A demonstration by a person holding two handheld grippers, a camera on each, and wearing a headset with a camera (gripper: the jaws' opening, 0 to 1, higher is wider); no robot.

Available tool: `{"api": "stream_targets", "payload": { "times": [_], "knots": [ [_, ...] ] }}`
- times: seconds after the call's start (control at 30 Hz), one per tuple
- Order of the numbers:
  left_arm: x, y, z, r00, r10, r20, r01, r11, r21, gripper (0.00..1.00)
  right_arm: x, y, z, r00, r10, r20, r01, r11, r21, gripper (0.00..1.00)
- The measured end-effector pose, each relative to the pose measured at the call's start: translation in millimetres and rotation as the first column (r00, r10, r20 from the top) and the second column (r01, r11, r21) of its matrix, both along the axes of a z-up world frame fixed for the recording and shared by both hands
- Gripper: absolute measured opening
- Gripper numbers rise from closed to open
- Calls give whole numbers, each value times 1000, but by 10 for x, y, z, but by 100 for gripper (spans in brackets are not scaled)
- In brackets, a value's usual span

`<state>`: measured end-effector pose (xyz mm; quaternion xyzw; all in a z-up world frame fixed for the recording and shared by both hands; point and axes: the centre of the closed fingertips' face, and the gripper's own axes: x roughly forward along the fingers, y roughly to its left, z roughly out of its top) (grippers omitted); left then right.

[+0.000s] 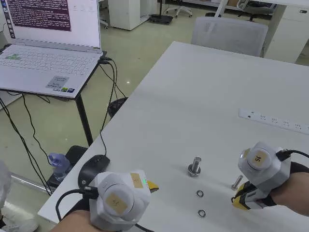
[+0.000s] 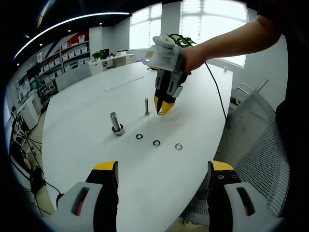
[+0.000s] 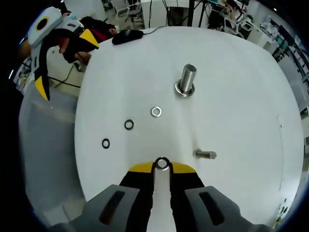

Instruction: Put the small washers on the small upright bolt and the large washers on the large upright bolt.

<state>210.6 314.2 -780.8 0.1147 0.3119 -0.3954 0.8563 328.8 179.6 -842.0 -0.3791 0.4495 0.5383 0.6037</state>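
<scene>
On the table (image 1: 193, 87), head view: large bolt (image 1: 194, 166) upright, small bolt (image 1: 236, 182) just beside your right gripper (image 1: 237, 198). Left gripper view: your left gripper (image 2: 163, 166) spread wide. Right gripper view: your jaws pinch one washer (image 3: 162, 164); three loose washers (image 3: 129, 124) lie nearby.

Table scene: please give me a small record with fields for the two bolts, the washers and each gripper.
large bolt: upright on the table
small bolt: upright, close beside the right gripper
loose washers: three, flat on the table in a row
held washer: pinched at the right gripper's tips
right gripper: shut, tips pointing down near the small bolt
left gripper: open, holding nothing, at the table's near edge
</scene>
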Motion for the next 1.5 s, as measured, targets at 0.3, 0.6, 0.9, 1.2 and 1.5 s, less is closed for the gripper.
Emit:
{"api": "stream_targets", "payload": {
  "times": [0.3, 0.6, 0.9, 1.2, 1.5],
  "knots": [
    [79, 6, 12, 1000, -15, 6, 15, 1000, 10, 75, 101, -279, 30, 999, -46, -2, 46, 999, -20, 12],
    [85, 16, -17, 1000, -16, -3, 16, 1000, 17, 75, 234, -248, 127, 998, -58, 15, 58, 998, -9, 12],
    [77, -30, -30, 1000, -24, -5, 25, 1000, 16, 74, 411, -115, 258, 997, -56, 46, 56, 998, 7, 12],
    [69, -36, -45, 1000, -27, -10, 27, 999, 22, 74, 583, 5, 358, 995, -52, 79, 50, 998, 25, 12],
    [68, -39, -61, 1000, -25, -14, 26, 999, 21, 74, 615, 48, 303, 996, -31, 81, 31, 999, 8, 12]
  ]
}}
